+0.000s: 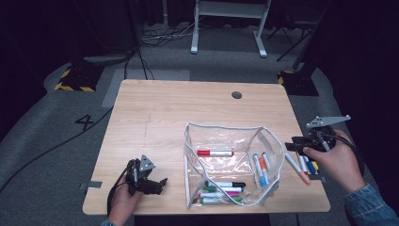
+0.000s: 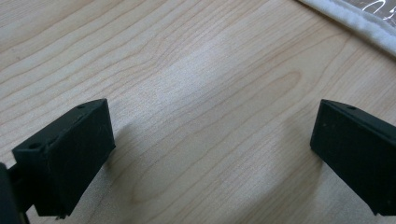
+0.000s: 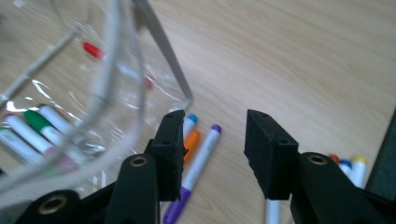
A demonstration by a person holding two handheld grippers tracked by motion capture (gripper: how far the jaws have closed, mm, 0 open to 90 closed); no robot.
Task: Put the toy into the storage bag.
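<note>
A clear plastic pouch [image 1: 226, 136] lies open at mid-table with a red marker [image 1: 215, 153] and several more markers [image 1: 225, 188] inside. By its right wall lie blue, orange [image 1: 262, 165] and purple markers. In the right gripper view the purple marker [image 3: 198, 168] lies on the wood below the gap of my right gripper [image 3: 212, 149], whose jaws stand apart and touch nothing. From above, the right gripper [image 1: 292, 144] hovers right of the pouch, over loose markers [image 1: 303, 165]. My left gripper [image 1: 157, 184] rests at the front left, open over bare wood [image 2: 212, 144].
The pouch's white-edged rim [image 2: 355, 23] lies just beyond the left gripper. More capped markers [image 3: 348, 163] sit by the table's right edge, near a dark strip. A round cable hole [image 1: 236, 94] is at the back. Cables and a desk frame [image 1: 228, 14] are on the floor beyond.
</note>
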